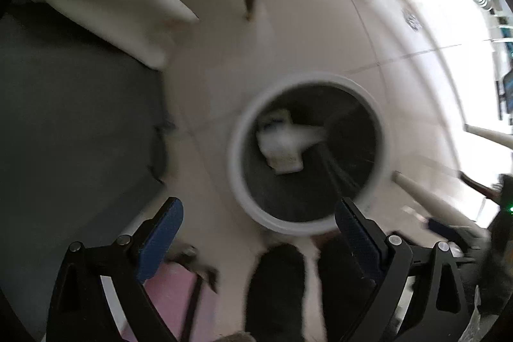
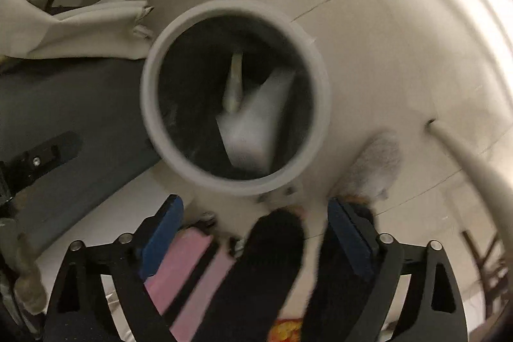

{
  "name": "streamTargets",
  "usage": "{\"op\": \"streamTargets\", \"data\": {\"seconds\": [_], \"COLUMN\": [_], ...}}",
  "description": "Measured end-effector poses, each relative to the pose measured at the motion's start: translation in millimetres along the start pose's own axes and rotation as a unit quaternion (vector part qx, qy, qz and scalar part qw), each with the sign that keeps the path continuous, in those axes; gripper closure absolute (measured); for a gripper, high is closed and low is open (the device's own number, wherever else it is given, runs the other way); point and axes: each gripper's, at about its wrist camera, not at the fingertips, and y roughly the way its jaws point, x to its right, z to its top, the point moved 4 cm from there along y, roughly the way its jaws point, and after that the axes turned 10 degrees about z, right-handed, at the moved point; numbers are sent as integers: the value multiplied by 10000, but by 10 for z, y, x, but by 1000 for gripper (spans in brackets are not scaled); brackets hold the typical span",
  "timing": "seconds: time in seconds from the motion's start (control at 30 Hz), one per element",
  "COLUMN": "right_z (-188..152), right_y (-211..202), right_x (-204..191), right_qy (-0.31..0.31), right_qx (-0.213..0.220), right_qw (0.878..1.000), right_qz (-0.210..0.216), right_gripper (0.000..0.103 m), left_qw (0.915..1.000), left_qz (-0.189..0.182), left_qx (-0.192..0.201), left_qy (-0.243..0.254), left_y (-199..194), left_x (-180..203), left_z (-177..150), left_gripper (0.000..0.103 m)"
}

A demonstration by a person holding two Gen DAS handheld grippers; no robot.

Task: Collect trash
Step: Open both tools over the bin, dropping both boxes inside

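Both hand-held grippers, left (image 1: pixel 258 231) & right (image 2: pixel 255 228), hang w/ jaws wide apart & nothing between, pointing steeply down over the round white-rimmed trash bin (image 2: pixel 154 117) on the floor, white paper scraps (image 2: pixel 253 124) lying inside, straight ahead-below; neither hand clearly nearer.

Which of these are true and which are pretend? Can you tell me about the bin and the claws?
1. The trash bin has a round pale rim. True.
2. The bin is empty. False: white trash lies inside it.
3. The right claw is squeezing a bottle. False: its jaws stand open with nothing between them.
4. The left claw is open. True.
5. The bin stands on a table. False: it stands on the pale tiled floor.
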Motion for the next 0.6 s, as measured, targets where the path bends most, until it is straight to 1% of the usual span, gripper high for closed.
{"op": "streamTargets", "data": {"seconds": [0.07,0.1,0.13,0.2,0.27,0.4,0.5,0.53,0.6], "right_z": [-5,-26,1,-53,-93,-313,-527,-582,-730], "right_y": [-131,-208,-247,-396,-533,-851,-1177,-1255,-1531], "right_x": [-26,-50,28,-36,-108,-244,-356,-383,-481], "right_qy": [-30,-46,-66,-171,-217,-199,-138,-118,-108], "right_qx": [165,247,291,426,524,674,772,792,887], "right_qw": [9995,9989,9986,9968,9955,9948,9945,9946,9942], "right_qz": [-284,-390,-448,-659,-755,-738,-690,-654,-606], "right_gripper": [2,2,2,2,2,2,2,2,2], "left_qw": [9996,9995,9993,9990,9989,9990,9987,9987,9984], "left_qz": [240,260,315,373,370,332,379,364,370], "left_qx": [135,171,217,261,284,287,335,350,423], "left_qy": [4,-4,-21,-24,-24,-69,-5,40,105], "left_y": [-102,-123,-195,-299,-458,-793,-1108,-1266,-1457], "left_x": [-43,-66,-86,-119,-135,-178,-217,-238,-260], "left_z": [-74,-105,-159,-245,-332,-527,-682,-751,-832], "left_gripper": [6,6,6,6,6,6,6,6,6]}}
